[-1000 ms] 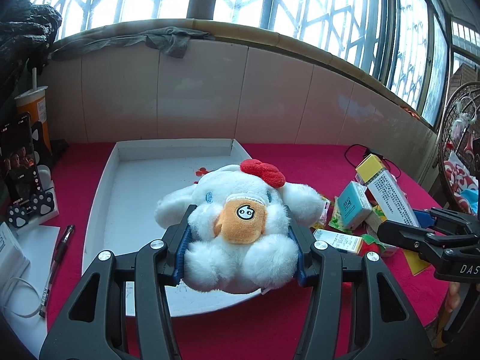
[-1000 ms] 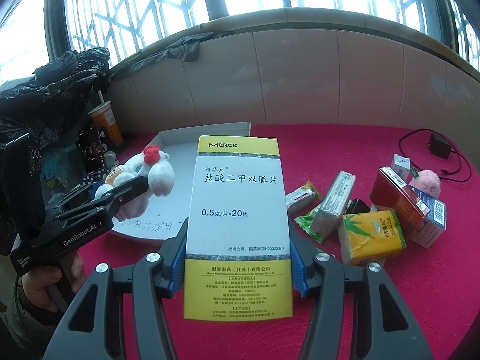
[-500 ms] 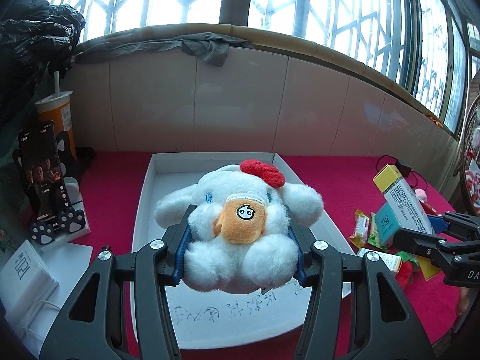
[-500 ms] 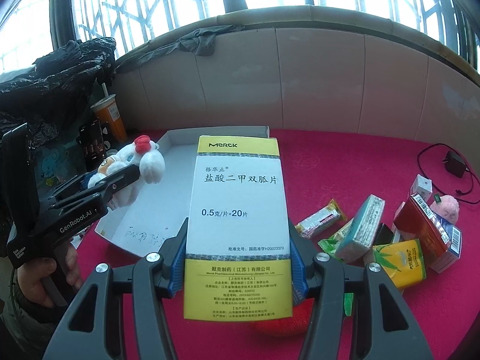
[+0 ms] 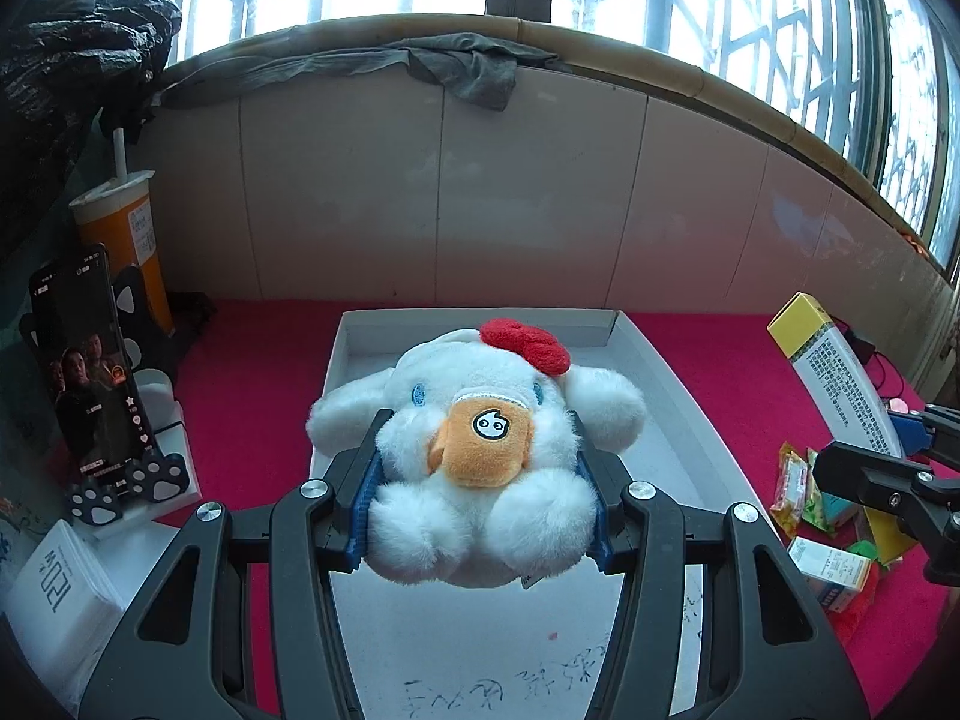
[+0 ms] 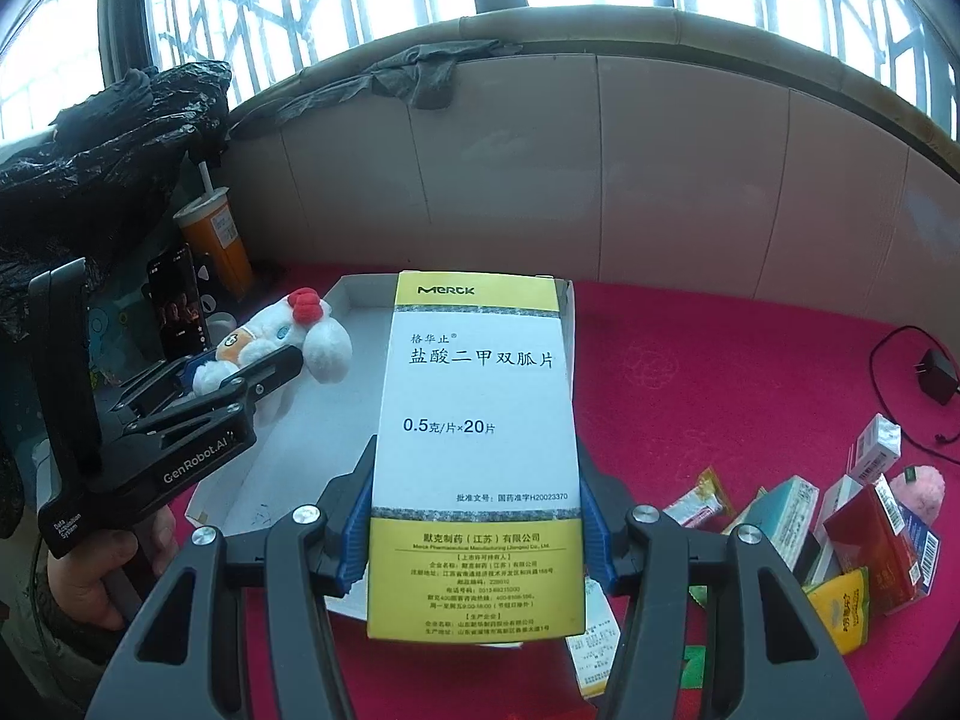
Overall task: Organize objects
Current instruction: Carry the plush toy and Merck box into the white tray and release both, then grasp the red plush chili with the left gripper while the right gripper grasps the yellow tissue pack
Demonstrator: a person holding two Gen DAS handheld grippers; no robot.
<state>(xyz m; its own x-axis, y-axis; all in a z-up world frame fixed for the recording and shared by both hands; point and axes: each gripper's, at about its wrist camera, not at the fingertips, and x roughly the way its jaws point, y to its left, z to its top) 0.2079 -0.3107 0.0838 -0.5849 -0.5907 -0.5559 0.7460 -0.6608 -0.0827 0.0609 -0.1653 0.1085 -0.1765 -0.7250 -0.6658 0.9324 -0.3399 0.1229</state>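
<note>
My left gripper [image 5: 477, 486] is shut on a white plush toy [image 5: 474, 462] with a red bow and an orange patch, and holds it above the white tray [image 5: 672, 384]. From the right wrist view, the same plush toy [image 6: 270, 348] hangs over the tray's [image 6: 312, 444] left part in the left gripper [image 6: 240, 375]. My right gripper [image 6: 477, 516] is shut on a yellow and white medicine box [image 6: 474, 420], upright, at the tray's near right edge. In the left wrist view the medicine box [image 5: 834, 372] and the right gripper [image 5: 900, 450] stand at the far right.
A phone on a stand [image 5: 84, 372], an orange drink cup [image 5: 120, 240] and a white box [image 5: 60, 576] stand left of the tray. Several small boxes and packets [image 6: 840, 528] lie on the red cloth at the right, near a pink pompom [image 6: 918, 486] and a charger with cable [image 6: 936, 372]. A tiled wall rises behind.
Both grippers have moved left with their loads. The plush toy now hangs over the tray's middle, and the medicine box has come up to the tray's right edge.
</note>
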